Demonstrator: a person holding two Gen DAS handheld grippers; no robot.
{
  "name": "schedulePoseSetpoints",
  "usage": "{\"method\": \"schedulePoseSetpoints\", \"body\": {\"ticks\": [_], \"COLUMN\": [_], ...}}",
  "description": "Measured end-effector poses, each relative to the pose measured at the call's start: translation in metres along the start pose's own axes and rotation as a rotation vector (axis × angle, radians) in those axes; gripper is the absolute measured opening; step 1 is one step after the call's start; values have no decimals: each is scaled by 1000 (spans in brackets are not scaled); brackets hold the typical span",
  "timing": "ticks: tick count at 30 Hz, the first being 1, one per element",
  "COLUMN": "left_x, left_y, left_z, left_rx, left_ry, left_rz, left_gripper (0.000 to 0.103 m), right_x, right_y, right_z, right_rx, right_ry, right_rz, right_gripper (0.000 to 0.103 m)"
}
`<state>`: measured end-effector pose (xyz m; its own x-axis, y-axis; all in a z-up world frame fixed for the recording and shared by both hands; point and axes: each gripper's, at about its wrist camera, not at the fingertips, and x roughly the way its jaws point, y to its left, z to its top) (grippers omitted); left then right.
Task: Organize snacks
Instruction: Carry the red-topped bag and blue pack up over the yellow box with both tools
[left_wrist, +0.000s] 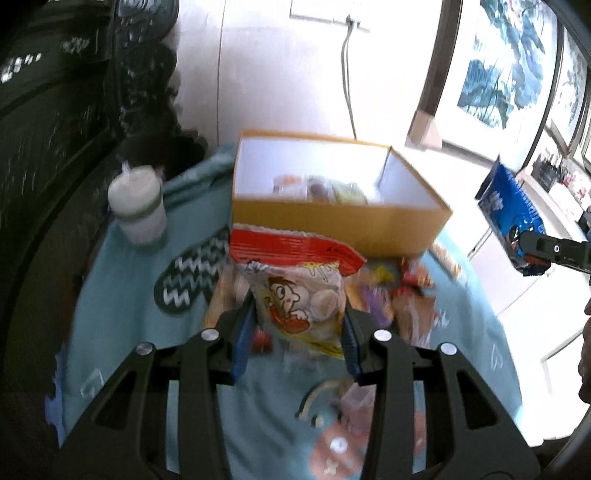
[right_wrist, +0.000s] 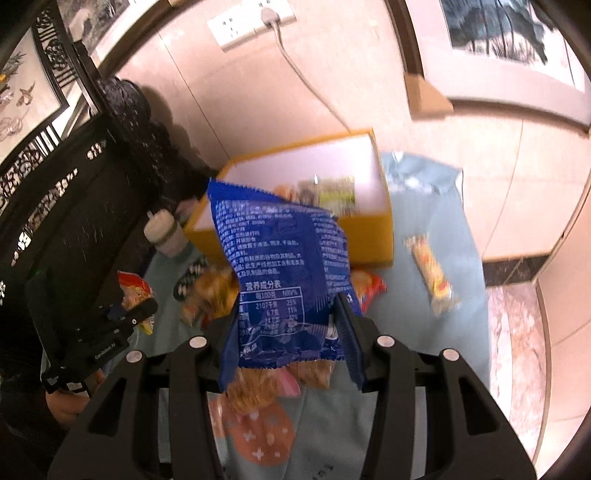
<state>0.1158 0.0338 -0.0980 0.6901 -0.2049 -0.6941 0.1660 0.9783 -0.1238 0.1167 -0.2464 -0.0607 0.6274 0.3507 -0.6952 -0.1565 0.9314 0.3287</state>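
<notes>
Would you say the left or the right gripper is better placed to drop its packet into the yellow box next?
Probably the left. Its gripper holds the cartoon snack packet right before the yellow box. The right gripper holds the blue packet farther back and to the side.

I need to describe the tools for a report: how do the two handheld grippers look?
Both the left gripper and right gripper have matte black angular frames with cut-out openings, round silver bolts, and ribbed blue fingers. Seen from the right wrist view, the left one carries small white lettering.
</notes>
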Motion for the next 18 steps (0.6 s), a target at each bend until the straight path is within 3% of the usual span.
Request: {"method": "schedulePoseSetpoints", "body": {"ticks": [6, 11, 14, 18], "left_x": [5, 14, 10, 20], "left_y": [-11, -15, -17, -13], "left_z": [66, 115, 120, 115], "left_rx": [-9, -30, -22, -42], "left_ry": [-80, -125, -148, -117], "left_rz": [-15, -3, -4, -6], "left_gripper": [41, 41, 41, 41], "right_x": [3, 23, 22, 25], "right_y": [4, 2, 0, -10], "right_z": [55, 82, 76, 72], "right_rx": [-27, -17, -15, 4], "right_ry": [-68, -47, -40, -36], "right_rz": [-17, -33, -15, -18], "right_gripper": [43, 43, 43, 43]}}
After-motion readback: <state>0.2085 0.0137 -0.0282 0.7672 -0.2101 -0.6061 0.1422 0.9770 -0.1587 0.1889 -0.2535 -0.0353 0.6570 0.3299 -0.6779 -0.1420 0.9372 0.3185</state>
